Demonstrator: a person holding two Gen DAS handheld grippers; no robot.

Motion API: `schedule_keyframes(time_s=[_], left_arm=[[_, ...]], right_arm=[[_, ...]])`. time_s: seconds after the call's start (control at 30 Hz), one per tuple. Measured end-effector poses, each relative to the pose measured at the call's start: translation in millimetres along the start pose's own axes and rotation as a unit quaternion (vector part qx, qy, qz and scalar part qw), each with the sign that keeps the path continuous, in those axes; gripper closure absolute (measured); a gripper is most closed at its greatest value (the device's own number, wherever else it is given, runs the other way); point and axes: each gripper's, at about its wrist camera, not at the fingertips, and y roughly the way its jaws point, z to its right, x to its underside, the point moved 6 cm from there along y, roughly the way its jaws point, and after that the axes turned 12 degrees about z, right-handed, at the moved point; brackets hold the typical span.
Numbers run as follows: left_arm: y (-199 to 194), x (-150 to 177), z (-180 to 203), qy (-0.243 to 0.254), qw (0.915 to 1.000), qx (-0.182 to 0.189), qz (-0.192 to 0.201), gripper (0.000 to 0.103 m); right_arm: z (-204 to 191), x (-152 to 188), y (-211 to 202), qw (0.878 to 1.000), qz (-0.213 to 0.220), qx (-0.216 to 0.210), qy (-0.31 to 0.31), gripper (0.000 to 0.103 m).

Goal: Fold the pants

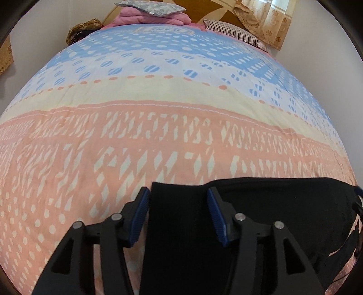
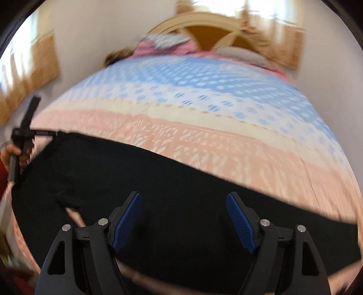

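Cotton in three bands — salmon pink nearest, pale cream, then sky blue with white dots — is covering the bed (image 1: 172, 97), a quilt (image 1: 158, 140) lying smooth and filling most of both wrist views. At the far end a curved wooden headboard (image 1: 211, 11) is standing against a white wall, with a folded pink blanket (image 1: 149, 18) and a grey patterned cushion (image 1: 149, 6) stacked before it, a striped pillow (image 1: 236, 34) to the right and a dark brownish bundle (image 1: 84, 29) at the far left corner. Beige curtains (image 1: 267, 20) are hanging at the upper right.

The black pants (image 1: 261, 204) are lying across the near edge of the bed, stretching from the left side to the right; the right wrist view is blurred, but the dark cloth (image 2: 158, 181) is reading plainly as one long strip.

The left tongs (image 1: 178, 215) are standing partly open, one blue pad on either side of a flat end of the pants; a gap is showing beside each pad, so they are not gripping it. The right tongs (image 2: 183, 220) are standing wide over the black fabric, nothing pinched between them. In the right view a hand (image 2: 13, 152) is holding the left tool's grip at the far left.

Beyond the pants the whole quilt is lying open up to the pillows — white wall is bordering the bed on both sides.
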Motion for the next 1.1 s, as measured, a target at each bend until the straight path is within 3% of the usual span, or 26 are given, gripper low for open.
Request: schedule_keyframes(time_s=[0.17,0.27,0.33,0.43,0.5,0.57,0.7,0.9,1.1], left_arm=[[4,-3,6,0.021,0.9997,-0.006,-0.001,0.052],[2,-3,8,0.029,0.9995,0.012,0.006,0.065],[1,-3,9,0.022,0.9992,0.033,0.009,0.081],[1,-4,12,0.021,0.9989,0.040,0.008,0.084],[1,-5,14,0.024,0.9991,0.034,0.010,0.084],[-4,-7,14,0.018,0.9993,0.029,0.016,0.084],[-31,-12,18,0.019,0.9982,0.022,0.052,0.085],[-102,-25,23,0.019,0.9902,0.035,0.134,0.085],[-171,0,19,0.017,0.9775,0.047,0.205,0.085]], right_arm=[[8,-7,60,0.996,-0.058,-0.048,-0.051,0.024],[13,-4,76,0.994,-0.075,-0.070,-0.049,0.025],[15,-3,76,0.992,-0.075,-0.089,-0.040,0.025],[12,-3,80,0.988,-0.079,-0.128,-0.035,0.053],[8,-5,75,0.987,-0.078,-0.140,-0.028,0.091],[6,-6,68,0.988,-0.076,-0.136,-0.022,0.095],[0,-13,42,0.992,-0.050,-0.116,-0.020,0.097],[-18,-30,-42,0.993,0.025,-0.110,-0.019,0.098],[-51,-15,-128,0.988,0.087,-0.127,-0.030,0.098]])
